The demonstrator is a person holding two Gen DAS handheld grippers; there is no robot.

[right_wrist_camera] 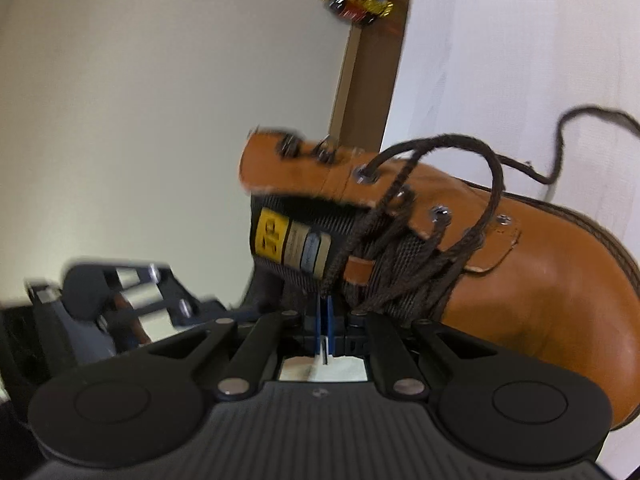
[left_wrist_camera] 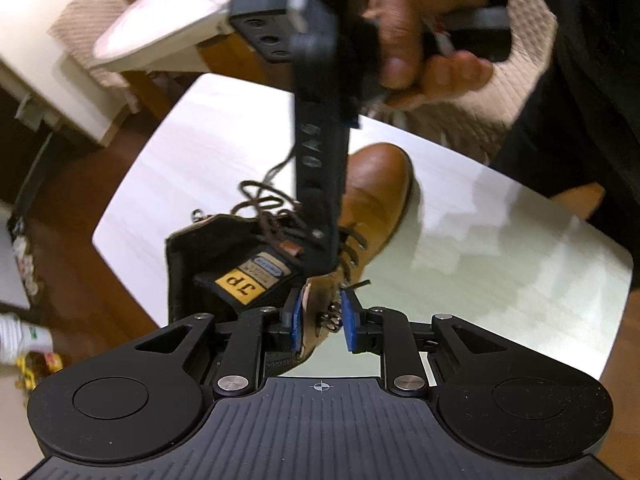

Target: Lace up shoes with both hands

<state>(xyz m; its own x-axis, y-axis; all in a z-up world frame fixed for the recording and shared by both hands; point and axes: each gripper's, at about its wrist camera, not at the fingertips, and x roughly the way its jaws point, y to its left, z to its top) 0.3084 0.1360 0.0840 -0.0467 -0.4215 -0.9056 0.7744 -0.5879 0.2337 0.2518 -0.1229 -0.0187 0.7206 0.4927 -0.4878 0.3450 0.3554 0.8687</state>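
We see a brown boot (left_wrist_camera: pixel 376 188) lying on a white table (left_wrist_camera: pixel 500 240), near its edge. Our left gripper (left_wrist_camera: pixel 318 318) clamps the boot's eyelet flap (left_wrist_camera: pixel 320 300); our right gripper (right_wrist_camera: pixel 325 322), nearly closed, pinches the dark lace (right_wrist_camera: pixel 400 184). Bare tabletop surrounds the toe.

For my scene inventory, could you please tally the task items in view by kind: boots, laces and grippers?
Boots: 1, the tan leather boot
Laces: 1, the dark brown lace
Grippers: 2, the left gripper and the right gripper
Total: 4
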